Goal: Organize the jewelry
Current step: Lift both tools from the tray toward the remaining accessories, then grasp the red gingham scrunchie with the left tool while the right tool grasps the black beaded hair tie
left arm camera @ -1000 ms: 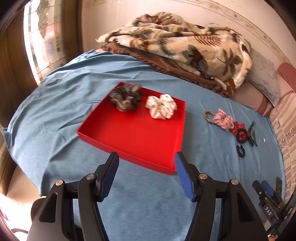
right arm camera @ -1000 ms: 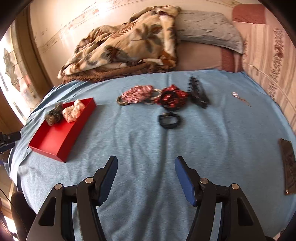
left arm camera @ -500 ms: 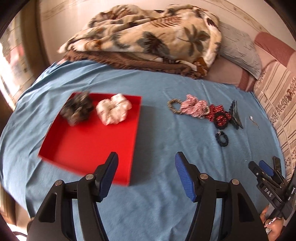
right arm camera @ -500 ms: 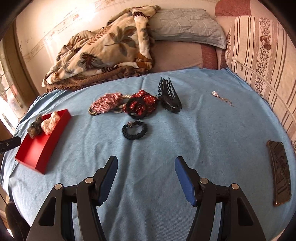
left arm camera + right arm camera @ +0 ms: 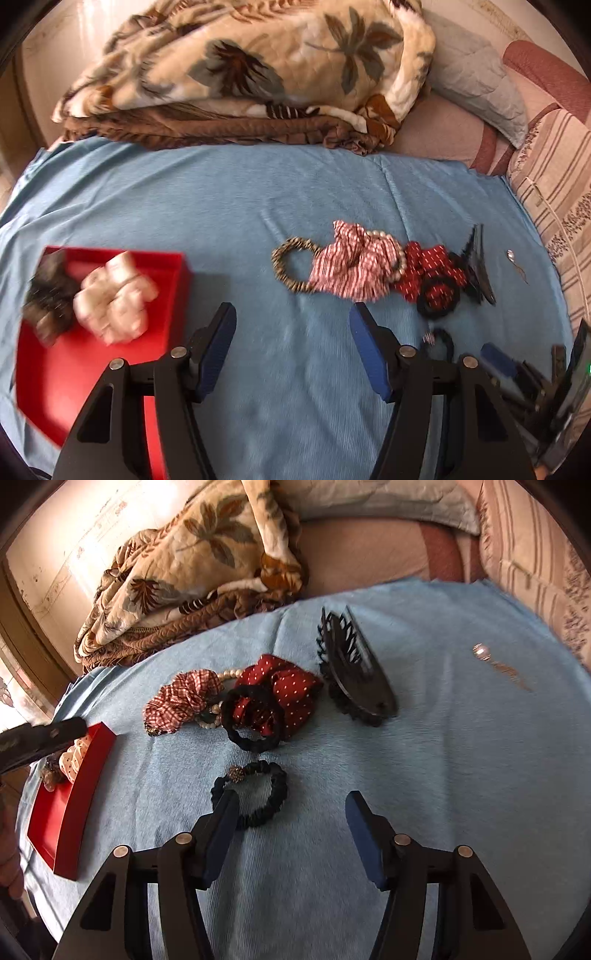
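Observation:
A red tray (image 5: 92, 373) holds a white scrunchie (image 5: 114, 299) and a dark one (image 5: 48, 295) at the left. On the blue sheet lie a striped hair ring (image 5: 291, 264), a checked scrunchie (image 5: 351, 262), a red dotted scrunchie (image 5: 291, 686), a thick black tie (image 5: 251, 720) and a black claw clip (image 5: 354, 672). My left gripper (image 5: 291, 314) is open over bare sheet, just short of the striped ring. My right gripper (image 5: 292, 799) is open with its jaws closing. A small black braided tie (image 5: 279, 786) lies at its left finger, and nothing is pinched.
A folded leaf-print blanket (image 5: 240, 74) and a grey pillow (image 5: 476, 85) lie along the far side. A small pendant (image 5: 498, 664) rests on the sheet at the right. A striped cushion (image 5: 554, 177) borders the right edge. The other gripper (image 5: 44, 734) shows beside the tray.
My left gripper has swung right, from above the tray to the pile of hair ties. My right gripper has come closer to the braided tie and its jaws have narrowed a little.

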### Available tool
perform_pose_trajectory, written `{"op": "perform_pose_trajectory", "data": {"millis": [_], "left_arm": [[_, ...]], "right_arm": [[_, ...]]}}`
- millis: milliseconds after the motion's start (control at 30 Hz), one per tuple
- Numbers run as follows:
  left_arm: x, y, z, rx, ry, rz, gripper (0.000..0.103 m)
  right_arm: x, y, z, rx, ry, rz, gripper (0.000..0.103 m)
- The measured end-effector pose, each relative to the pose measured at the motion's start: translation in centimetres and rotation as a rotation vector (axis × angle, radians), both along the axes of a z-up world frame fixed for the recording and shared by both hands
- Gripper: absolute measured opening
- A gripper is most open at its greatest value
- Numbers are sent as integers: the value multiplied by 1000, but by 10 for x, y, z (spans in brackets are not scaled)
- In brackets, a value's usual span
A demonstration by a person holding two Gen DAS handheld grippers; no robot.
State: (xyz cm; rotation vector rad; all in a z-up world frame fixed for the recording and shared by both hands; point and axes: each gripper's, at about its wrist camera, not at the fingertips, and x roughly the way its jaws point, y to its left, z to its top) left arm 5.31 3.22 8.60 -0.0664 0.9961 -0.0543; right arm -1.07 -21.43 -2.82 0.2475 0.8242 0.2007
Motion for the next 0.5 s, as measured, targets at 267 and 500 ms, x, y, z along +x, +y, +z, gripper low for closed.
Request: {"op": "perform_pose_trajectory", "data": {"millis": [267, 500], "left_arm": [[61, -15, -36, -9, 59, -23, 63], [68, -38, -47, 14, 55, -88, 49]], "right_arm": [[16, 7, -11, 10, 5, 26, 54], [24, 21, -13, -37, -18, 44, 39]]}}
